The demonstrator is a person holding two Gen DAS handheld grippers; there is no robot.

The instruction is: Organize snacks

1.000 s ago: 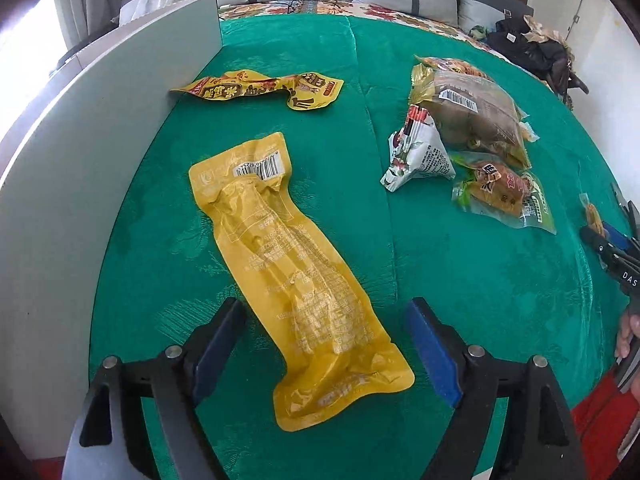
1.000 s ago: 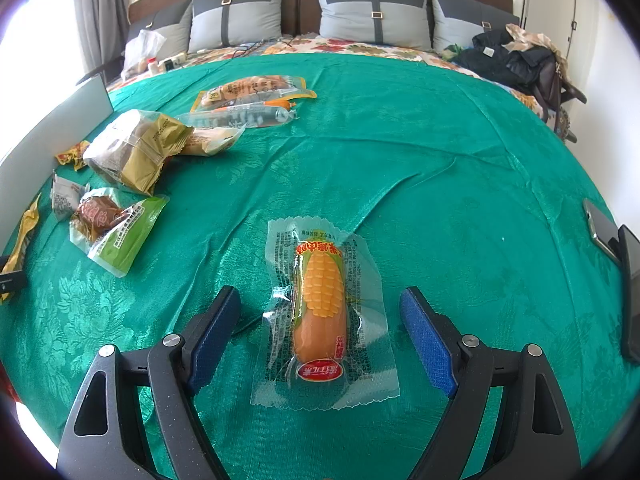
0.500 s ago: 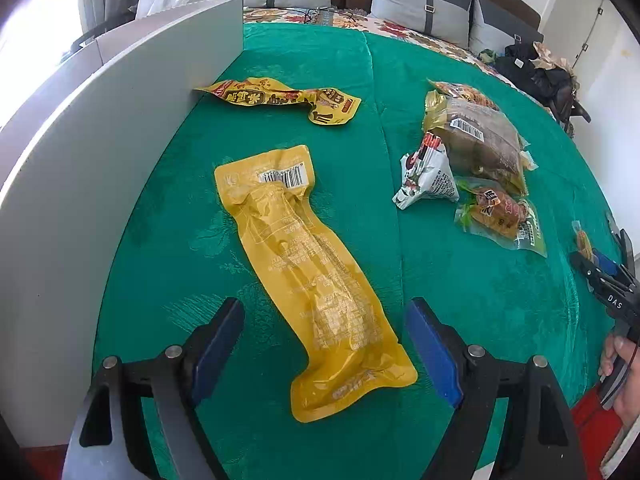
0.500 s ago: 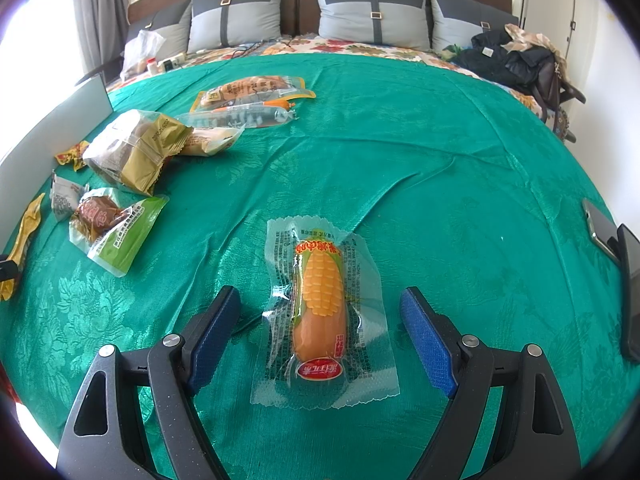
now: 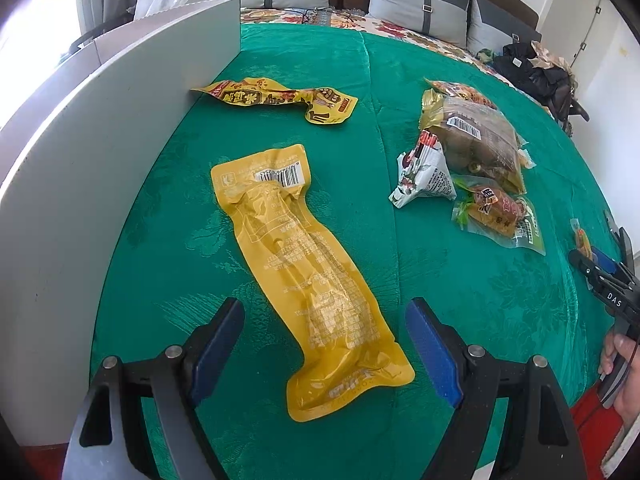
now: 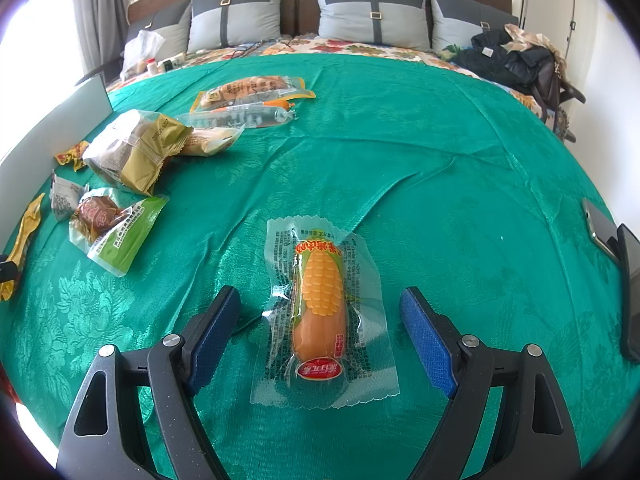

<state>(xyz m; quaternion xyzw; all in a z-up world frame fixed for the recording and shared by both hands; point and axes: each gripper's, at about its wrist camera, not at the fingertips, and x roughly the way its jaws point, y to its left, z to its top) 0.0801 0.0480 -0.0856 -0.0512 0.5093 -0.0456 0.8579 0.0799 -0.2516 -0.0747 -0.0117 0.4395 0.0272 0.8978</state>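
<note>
A bed spread with a green patterned cloth point(image 6: 420, 152) fills both views, grey pillows point(image 6: 372, 12) ranged along its headboard and a tall white board point(image 5: 100, 152) standing at its left edge. The left gripper point(image 5: 324, 344) gapes wide over a long yellow foil pouch point(image 5: 304, 272), gripping nothing. The right gripper point(image 6: 320, 332) is equally wide, straddling a clear-wrapped corn sausage point(image 6: 322, 304) without touching it. A gold-wrapped bread pack point(image 6: 136, 152) and a green-edged snack packet point(image 6: 116, 228) lie further left.

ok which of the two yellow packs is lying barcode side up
The long plain yellow pouch between the open left tool's fingers: a white barcode label shows at its far end. The crumpled yellow pack by the grey board shows printed artwork.
</note>
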